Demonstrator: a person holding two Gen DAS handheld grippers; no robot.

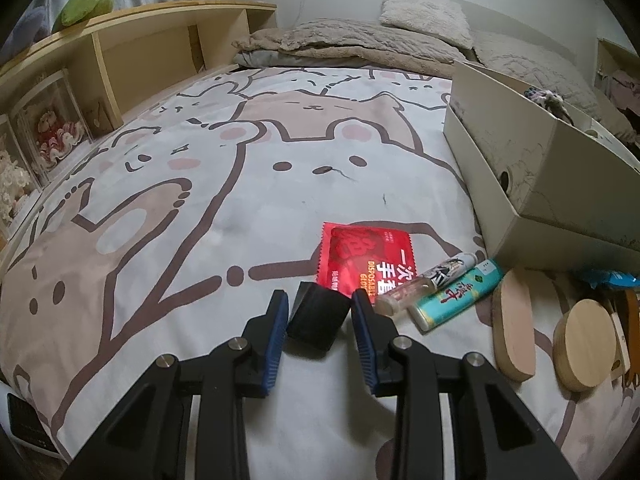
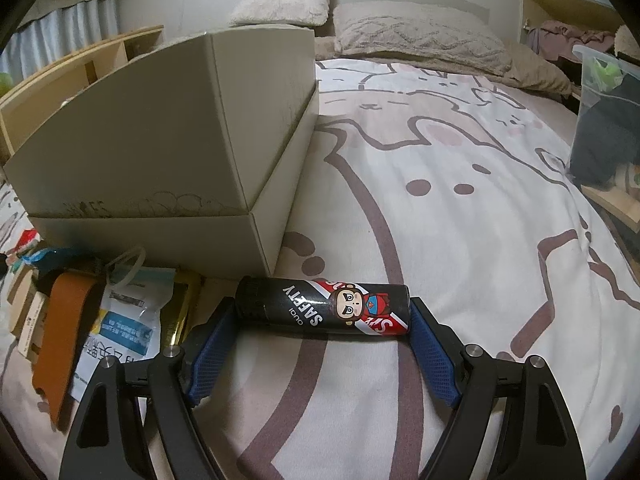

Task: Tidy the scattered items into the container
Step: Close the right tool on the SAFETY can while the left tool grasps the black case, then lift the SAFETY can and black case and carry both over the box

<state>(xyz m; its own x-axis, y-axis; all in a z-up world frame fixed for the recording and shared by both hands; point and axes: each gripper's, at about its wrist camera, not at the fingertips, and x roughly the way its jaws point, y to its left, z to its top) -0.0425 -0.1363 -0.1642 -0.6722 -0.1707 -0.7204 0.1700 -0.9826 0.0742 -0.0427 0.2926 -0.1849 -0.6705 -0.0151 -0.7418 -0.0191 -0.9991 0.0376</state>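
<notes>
A white cardboard box (image 1: 532,168) stands on the bed at the right; it also shows in the right wrist view (image 2: 160,148). My left gripper (image 1: 320,304) is open around a small black box (image 1: 316,316), pads close to its sides but apart. Beside it lie a red glove packet (image 1: 360,256), a small glass bottle (image 1: 424,280) and a green tube (image 1: 456,296). My right gripper (image 2: 322,312) has its pads at both ends of a black "SAFETY" can (image 2: 324,306) lying sideways on the bed.
Two wooden pieces (image 1: 514,324) and a blue wrapper (image 1: 608,280) lie below the box. A brown leather strap (image 2: 64,340), paper packets (image 2: 124,320) and a gold packet (image 2: 180,308) lie left of the can. A shelf (image 1: 120,52), pillows (image 2: 416,36) and a clear bin (image 2: 608,120) border the bed.
</notes>
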